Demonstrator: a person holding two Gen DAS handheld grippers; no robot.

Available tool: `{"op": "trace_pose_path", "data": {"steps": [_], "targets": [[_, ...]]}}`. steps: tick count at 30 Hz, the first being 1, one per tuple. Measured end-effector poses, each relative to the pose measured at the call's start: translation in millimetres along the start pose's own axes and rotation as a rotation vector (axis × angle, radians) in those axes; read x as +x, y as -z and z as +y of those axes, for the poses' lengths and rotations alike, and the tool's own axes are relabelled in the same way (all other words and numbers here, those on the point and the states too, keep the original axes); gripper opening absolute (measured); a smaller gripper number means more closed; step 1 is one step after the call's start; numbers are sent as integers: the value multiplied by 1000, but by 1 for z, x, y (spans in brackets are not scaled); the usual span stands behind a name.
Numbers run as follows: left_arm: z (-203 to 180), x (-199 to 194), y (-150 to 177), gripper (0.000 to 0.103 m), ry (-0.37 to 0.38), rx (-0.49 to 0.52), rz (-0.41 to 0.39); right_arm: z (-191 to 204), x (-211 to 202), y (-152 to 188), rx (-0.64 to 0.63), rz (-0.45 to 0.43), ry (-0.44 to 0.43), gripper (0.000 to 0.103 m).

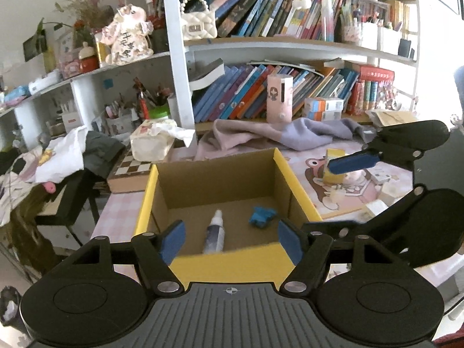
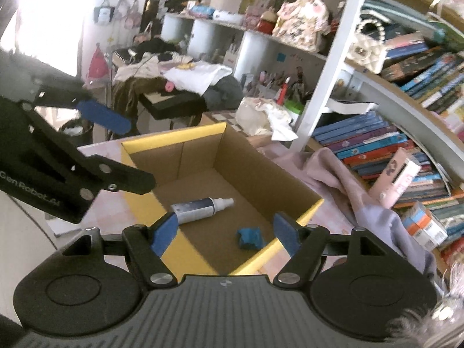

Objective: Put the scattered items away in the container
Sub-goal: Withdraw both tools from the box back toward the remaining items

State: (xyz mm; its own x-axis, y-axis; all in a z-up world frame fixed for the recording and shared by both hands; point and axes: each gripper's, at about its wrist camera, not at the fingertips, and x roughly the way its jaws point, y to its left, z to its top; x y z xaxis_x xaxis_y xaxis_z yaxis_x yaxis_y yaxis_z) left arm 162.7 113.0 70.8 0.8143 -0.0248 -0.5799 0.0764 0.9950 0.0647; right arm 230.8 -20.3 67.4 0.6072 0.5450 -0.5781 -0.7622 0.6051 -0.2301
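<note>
An open cardboard box with yellow outer walls [image 1: 232,264] [image 2: 174,134] stands on the pink table. On its floor lie a white spray bottle [image 1: 214,233] [image 2: 200,206] and a small crumpled blue item [image 1: 261,217] [image 2: 250,238]. My left gripper [image 1: 232,240] [image 2: 139,155] hovers over the box's near edge, open, nothing between its blue pads. Over the box's right side is my right gripper [image 2: 226,236] [image 1: 319,197], also open and empty. A yellow carton [image 1: 333,169] and small white items [image 1: 380,175] lie on the cartoon mat to the right.
A pinkish-lilac cloth [image 1: 261,136] is heaped behind the box, with a tissue box [image 1: 150,142] on a chessboard case [image 1: 130,171] to the left. Bookshelves [image 1: 261,95] fill the back. A cluttered dark stand with clothes [image 2: 174,87] is off the table's left side.
</note>
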Motion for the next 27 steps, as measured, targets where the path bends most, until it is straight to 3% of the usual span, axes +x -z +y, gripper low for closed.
{"op": "trace_pose_path", "data": {"steps": [3, 9, 20, 27], "targets": [[-5, -21, 11, 73, 4, -14, -11, 8, -28, 8, 43, -60, 38, 72], [-16, -58, 32, 85, 14, -53, -49, 21, -83, 25, 113, -136, 120, 72], [-45, -80, 66, 87, 31, -68, -69, 46, -148, 81, 221, -134, 299, 76], [-67, -78, 82, 87, 80, -61, -40, 56, -161, 113, 297, -72, 360, 82]]}}
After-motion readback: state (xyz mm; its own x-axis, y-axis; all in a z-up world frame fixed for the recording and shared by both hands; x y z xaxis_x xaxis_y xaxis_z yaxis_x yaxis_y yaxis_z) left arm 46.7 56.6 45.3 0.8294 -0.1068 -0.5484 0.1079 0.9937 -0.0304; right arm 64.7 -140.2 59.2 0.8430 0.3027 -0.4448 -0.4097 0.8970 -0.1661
